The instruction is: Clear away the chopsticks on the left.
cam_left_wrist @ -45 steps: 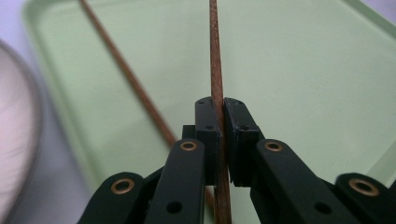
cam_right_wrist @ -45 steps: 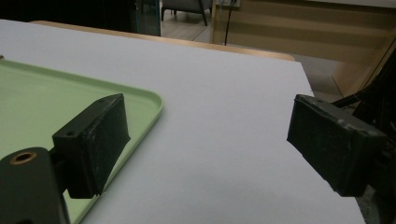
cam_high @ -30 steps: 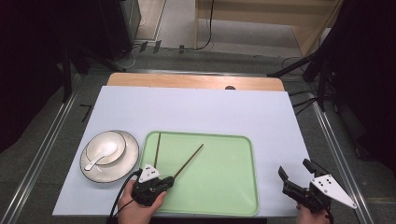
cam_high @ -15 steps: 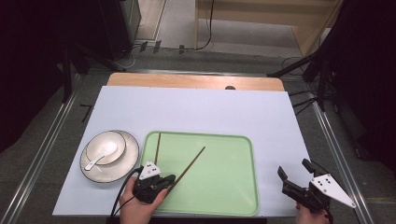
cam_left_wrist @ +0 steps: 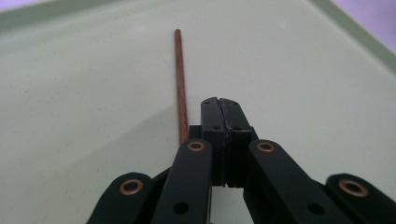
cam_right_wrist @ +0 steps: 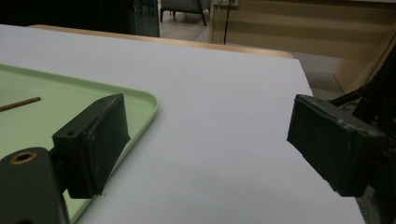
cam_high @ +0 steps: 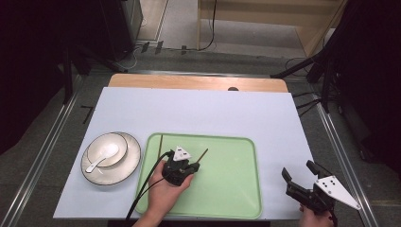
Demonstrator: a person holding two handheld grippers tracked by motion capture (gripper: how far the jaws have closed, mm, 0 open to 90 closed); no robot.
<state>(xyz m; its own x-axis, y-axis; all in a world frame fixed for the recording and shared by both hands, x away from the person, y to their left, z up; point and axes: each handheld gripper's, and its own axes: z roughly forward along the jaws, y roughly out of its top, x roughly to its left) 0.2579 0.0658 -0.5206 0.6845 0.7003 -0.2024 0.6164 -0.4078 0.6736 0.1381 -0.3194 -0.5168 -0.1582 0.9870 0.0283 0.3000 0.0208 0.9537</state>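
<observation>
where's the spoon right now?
High view: the white spoon lies in the white bowl, which sits on a plate at the table's left, just left of the green tray.

Tray (cam_high: 236, 198) right half lies open (chopstick (cam_high: 161, 142) and plate (cam_high: 132, 158) crowd left).

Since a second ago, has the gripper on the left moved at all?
Yes. The left gripper has slid rightward over the green tray, away from the plate, carrying the chopstick with it.
</observation>
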